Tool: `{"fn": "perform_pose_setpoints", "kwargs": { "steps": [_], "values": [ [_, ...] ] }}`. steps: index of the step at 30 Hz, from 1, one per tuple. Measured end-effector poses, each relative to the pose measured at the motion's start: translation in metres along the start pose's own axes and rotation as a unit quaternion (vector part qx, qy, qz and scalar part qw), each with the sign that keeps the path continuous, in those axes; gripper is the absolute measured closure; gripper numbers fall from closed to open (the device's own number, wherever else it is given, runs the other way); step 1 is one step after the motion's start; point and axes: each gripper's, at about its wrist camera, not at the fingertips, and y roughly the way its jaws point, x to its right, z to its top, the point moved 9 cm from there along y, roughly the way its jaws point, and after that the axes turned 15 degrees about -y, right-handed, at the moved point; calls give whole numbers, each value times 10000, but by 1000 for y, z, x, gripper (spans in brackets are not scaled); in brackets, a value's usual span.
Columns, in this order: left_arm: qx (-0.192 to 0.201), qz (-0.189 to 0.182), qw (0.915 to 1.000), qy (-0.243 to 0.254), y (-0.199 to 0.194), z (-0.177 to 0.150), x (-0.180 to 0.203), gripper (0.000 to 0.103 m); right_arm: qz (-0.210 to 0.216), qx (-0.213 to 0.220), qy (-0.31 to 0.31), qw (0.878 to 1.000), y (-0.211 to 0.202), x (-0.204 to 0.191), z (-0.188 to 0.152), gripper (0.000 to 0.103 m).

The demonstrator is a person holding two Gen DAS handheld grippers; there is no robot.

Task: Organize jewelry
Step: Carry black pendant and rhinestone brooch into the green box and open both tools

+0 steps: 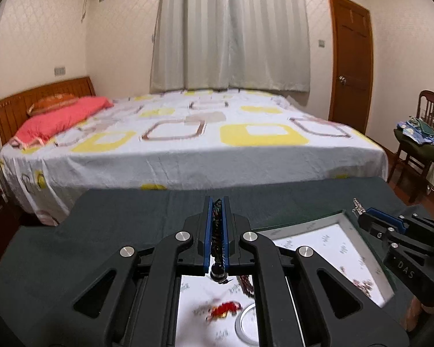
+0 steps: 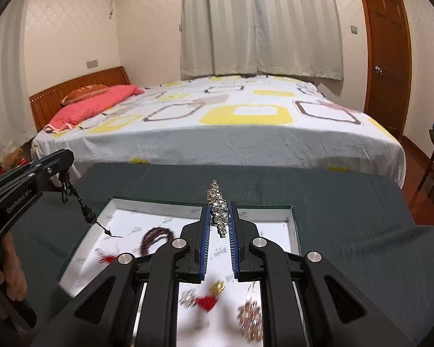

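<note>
Left gripper (image 1: 217, 202): held above the tray (image 2: 159, 199), pitched down, jaws pinched on dark beads (image 2: 85, 211).
Right gripper (image 2: 219, 205): held over tray, pitched down, jaws clamped on crystal chain (image 2: 218, 202).

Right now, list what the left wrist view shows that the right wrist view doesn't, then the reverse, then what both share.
Only the left wrist view: the wooden chair piled with clothes, and a round silver lid in the tray.

Only the right wrist view: a dark bead bracelet lying in the tray, and a hand holding the left gripper's handle.

Both: the white tray, the left gripper shut on a dark beaded strand, the right gripper shut on a silver crystal piece, a red tassel, the bed.
</note>
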Motion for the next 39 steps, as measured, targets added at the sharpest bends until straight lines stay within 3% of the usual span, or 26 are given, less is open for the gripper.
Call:
{"fn": "perform_pose_setpoints", "kwargs": {
  "steps": [7, 14, 22, 24, 25, 26, 28, 36, 39],
  "values": [
    [-935, 280, 9950, -190, 70, -37, -17, 97, 68, -817, -2, 9966, 59, 5, -32, 90],
    [-1310, 446, 9903, -146, 88, -57, -25, 97, 92, -1177, 12, 9930, 70, 5, -42, 90],
    [-1458, 576, 9876, -75, 95, -66, -28, 96, 147, -1432, -73, 9896, 80, 4, -45, 90],
    [-1485, 585, 9872, -56, 96, -68, -27, 92, 153, -1451, -96, 9892, 80, 3, -45, 89],
    [-1519, 585, 9866, -62, 96, -69, -27, 90, 163, -1461, -101, 9891, 81, 3, -45, 84],
    [-1535, 592, 9864, -69, 97, -69, -28, 85, 172, -1478, -101, 9888, 81, 2, -44, 70],
    [-1538, 585, 9863, -84, 97, -69, -28, 79, 124, -1409, -127, 9899, 79, 2, -42, 60],
    [-1467, 586, 9874, -29, 95, -67, -26, 50, 82, -1323, -134, 9911, 76, 3, -40, 60],
    [-1411, 626, 9880, -21, 93, -66, -27, 37, 42, -1247, -93, 9921, 73, 4, -39, 52]
  ]
}}
